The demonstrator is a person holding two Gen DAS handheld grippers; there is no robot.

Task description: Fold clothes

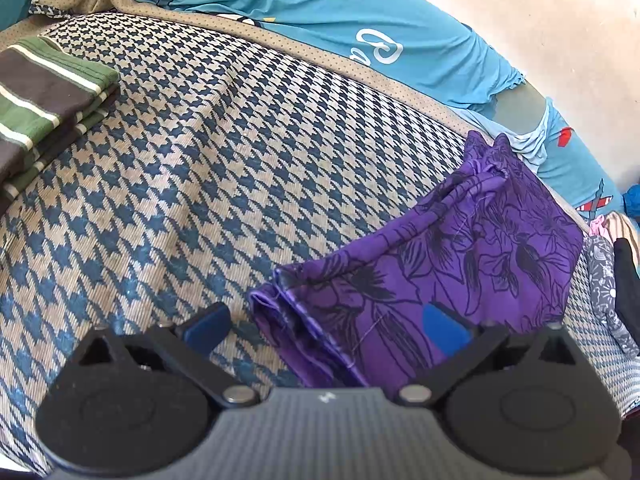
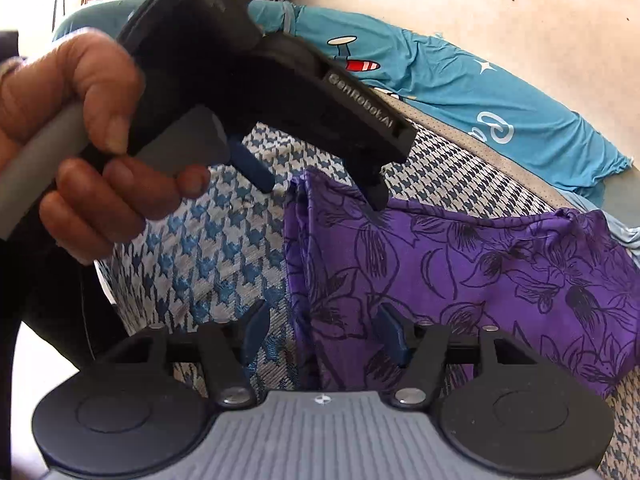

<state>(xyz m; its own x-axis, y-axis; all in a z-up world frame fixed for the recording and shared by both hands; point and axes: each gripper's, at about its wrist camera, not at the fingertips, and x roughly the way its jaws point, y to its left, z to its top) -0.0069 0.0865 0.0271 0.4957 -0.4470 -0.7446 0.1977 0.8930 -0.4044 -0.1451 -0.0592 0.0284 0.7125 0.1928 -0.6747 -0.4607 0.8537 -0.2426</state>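
Blue pads tip both pairs of tongs, and both pairs stand spread with nothing pinched. In the left wrist view the left gripper (image 1: pixel 326 326) hangs over the near folded corner of the purple floral garment (image 1: pixel 472 256): one pad is above bare bedcover, the other above the purple cloth, and the folded edge lies in the gap between them. I cannot tell whether either pad touches the fabric.

The right gripper (image 2: pixel 324 336) is spread too — its left pad over the houndstooth bedcover (image 2: pixel 200 248), its right pad over the purple cloth, the garment's stacked left edge running up between them. The right wrist view also shows a hand (image 2: pixel 80 128) wrapped round the grey handle of the left tool, whose fingers point down at that same corner.

The garment lies folded into a rough flat panel on the blue-and-beige bedcover, a bunched bit at its far right end. Well apart to the left rests a folded green-and-brown striped garment (image 1: pixel 44 96). Beyond the bedcover's edge lies a teal printed sheet (image 1: pixel 320 8) — aeroplanes and stars on it.
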